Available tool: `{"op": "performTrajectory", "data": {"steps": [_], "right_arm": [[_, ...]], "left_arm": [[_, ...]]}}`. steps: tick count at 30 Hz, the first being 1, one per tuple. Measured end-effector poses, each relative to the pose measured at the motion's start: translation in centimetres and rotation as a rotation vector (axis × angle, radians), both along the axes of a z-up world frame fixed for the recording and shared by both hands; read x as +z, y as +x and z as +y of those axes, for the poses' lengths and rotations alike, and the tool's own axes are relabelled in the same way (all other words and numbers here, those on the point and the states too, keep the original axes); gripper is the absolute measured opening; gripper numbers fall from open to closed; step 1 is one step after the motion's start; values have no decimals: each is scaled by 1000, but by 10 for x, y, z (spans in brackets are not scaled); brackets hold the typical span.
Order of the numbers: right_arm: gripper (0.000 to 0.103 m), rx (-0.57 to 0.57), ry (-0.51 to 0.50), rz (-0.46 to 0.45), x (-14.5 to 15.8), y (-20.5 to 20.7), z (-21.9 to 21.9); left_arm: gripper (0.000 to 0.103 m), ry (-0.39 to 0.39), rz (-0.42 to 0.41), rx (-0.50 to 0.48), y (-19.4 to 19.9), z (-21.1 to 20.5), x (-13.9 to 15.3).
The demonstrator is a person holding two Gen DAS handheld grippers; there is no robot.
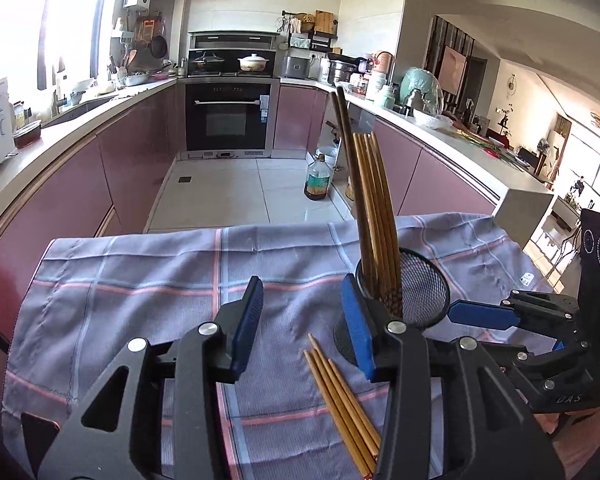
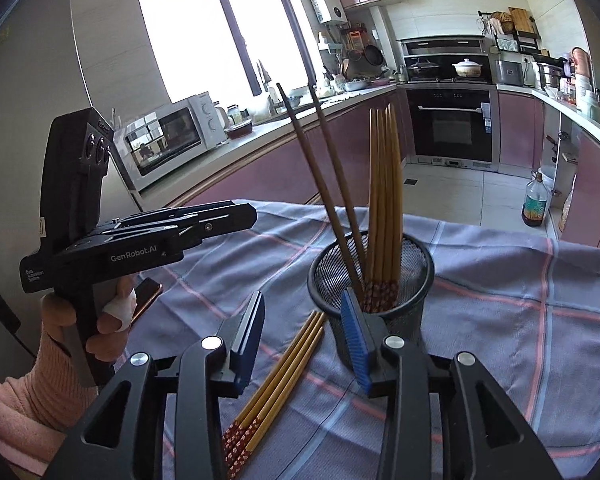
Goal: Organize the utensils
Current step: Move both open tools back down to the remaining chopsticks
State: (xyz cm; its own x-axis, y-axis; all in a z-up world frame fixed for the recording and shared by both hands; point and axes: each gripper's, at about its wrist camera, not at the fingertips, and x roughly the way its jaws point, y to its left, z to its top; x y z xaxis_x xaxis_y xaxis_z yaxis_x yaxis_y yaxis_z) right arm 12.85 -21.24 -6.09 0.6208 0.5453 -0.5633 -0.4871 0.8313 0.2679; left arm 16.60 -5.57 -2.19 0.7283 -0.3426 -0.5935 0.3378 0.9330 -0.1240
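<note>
While both grippers (image 1: 302, 320) (image 2: 304, 328) gape released, loose chopsticks (image 2: 276, 388) lie beside the mesh holder (image 2: 412, 272) on the checked cloth (image 2: 500, 340).

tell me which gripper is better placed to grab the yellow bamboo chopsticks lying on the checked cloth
Probably the right gripper: its open jaws already straddle the yellow bamboo chopsticks beside the black mesh holder. In the left wrist view the left gripper is open too, but the bundle lies off toward one finger.
</note>
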Motion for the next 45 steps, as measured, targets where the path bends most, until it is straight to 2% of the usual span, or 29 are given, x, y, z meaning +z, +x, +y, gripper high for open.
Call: {"op": "performTrajectory", "data": {"steps": [10,17,24,39,45], "right_arm": [[37,29,-63,162,-50,-4,21],[37,38,-112,202,-73,-12,35],[37,28,-135,210,-82,-17,39],[34,14,-227,162,-81,-23,42],[31,12,-230,164,-82,-23,41]], "left_arm": [[41,48,134,-20,-34,9,-65],[41,80,200,-40,-48,2,-100],[41,100,229,-68,-53,-13,-111],[42,117,246,-100,-55,-21,-118],[34,128,260,-106,-54,-18,-119]]}}
